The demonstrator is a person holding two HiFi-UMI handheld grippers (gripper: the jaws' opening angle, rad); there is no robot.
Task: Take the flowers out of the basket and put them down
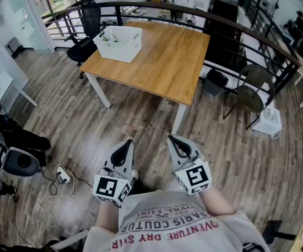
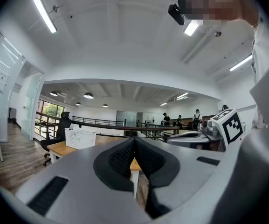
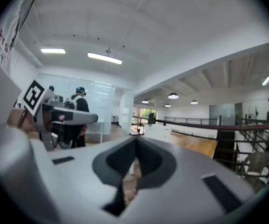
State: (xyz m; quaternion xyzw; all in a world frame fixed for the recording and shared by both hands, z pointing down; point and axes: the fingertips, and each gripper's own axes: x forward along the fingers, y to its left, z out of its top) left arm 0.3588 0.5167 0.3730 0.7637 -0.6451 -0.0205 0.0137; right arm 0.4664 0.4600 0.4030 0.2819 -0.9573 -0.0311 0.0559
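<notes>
A white slotted basket (image 1: 118,42) stands on the far left corner of a wooden table (image 1: 162,62); something pale green shows inside it, too small to make out. Both grippers are held close to the person's body, well short of the table and over the floor. My left gripper (image 1: 127,144) is shut with nothing in it, and so is my right gripper (image 1: 172,139). In the left gripper view the closed jaw tips (image 2: 134,141) point toward the basket (image 2: 79,137). In the right gripper view the jaw tips (image 3: 135,141) meet below the distant basket (image 3: 157,133).
A black office chair (image 1: 88,22) stands behind the basket's corner. A dark curved railing (image 1: 235,28) runs past the table's far and right sides, with a round-seated chair (image 1: 253,91) and a white box (image 1: 271,121) beside it. Cables and a power strip (image 1: 61,176) lie on the floor at left.
</notes>
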